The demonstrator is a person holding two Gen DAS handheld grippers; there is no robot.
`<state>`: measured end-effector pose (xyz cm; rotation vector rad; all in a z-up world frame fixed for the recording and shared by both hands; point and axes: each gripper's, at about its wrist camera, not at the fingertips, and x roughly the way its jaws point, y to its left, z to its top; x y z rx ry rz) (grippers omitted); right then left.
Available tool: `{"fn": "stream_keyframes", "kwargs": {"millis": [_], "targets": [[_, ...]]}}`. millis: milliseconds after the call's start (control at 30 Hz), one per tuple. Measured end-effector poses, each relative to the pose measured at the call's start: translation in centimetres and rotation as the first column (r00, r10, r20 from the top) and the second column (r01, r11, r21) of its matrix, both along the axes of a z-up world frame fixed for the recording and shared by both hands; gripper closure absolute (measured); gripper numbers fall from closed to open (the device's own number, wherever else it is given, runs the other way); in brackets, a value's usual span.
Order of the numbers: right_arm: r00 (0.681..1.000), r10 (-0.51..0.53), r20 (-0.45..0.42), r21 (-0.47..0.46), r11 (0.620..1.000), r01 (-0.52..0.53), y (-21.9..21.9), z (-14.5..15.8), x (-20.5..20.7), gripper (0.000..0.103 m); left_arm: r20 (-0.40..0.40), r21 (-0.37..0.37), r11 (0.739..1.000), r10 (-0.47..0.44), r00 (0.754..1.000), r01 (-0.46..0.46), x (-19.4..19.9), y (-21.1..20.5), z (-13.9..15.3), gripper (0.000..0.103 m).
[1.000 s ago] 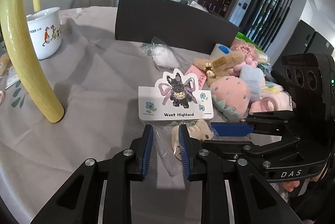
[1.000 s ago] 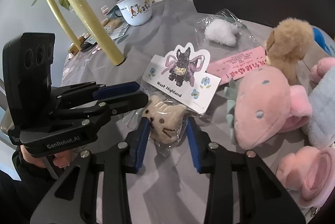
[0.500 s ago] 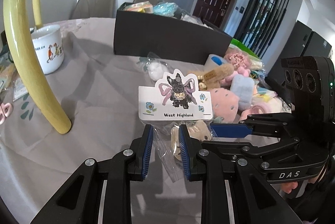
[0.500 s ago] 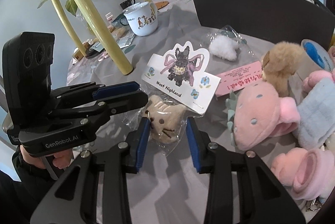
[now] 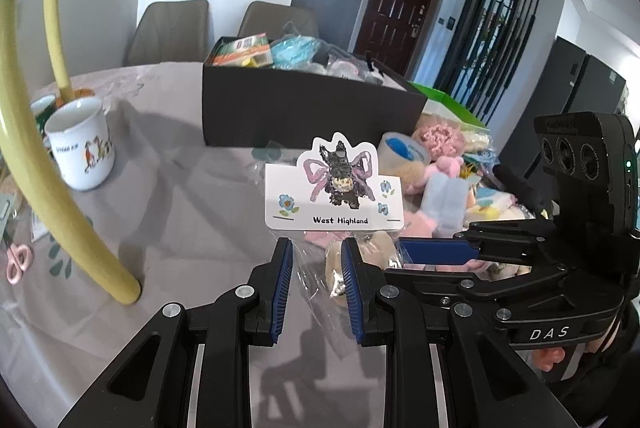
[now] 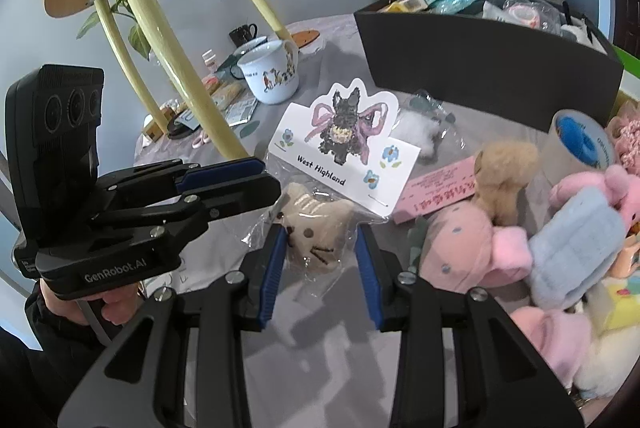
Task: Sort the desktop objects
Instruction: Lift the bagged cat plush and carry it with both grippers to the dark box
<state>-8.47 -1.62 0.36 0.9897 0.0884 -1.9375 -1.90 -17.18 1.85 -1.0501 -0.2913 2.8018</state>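
Observation:
A clear bag with a beige cat plush and a white "West Highland" header card is held up above the grey table. Both grippers grip it. My left gripper is shut on the bag's clear plastic beside the plush. My right gripper is shut on the plush itself from the other side. The black storage box holding several sorted items stands behind, and it also shows in the right wrist view.
A pile of plush toys and a tape roll lie at the right. A white mug and yellow stool legs stand at the left. Pink scissors lie at the far left.
Both grippers have risen together with the bag. The table and the box now sit lower in view, and the box's contents show.

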Motion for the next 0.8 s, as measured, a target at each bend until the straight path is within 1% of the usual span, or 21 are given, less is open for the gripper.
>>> {"fn": "stream_keyframes", "kwargs": {"millis": [267, 800], "targets": [[0.999, -0.028, -0.019, -0.024, 0.999, 0.028, 1.0, 1.9, -1.5, 0.067, -0.029, -0.009, 1.000, -0.025, 0.999, 0.024, -1.7, 0.5, 2.0, 0.078], [0.989, -0.121, -0.083, -0.079, 0.990, 0.115, 3.2, 6.7, -5.8, 0.067, -0.114, -0.027, 0.995, -0.095, 0.989, 0.092, -7.1, 2.7, 7.4, 0.078]]}}
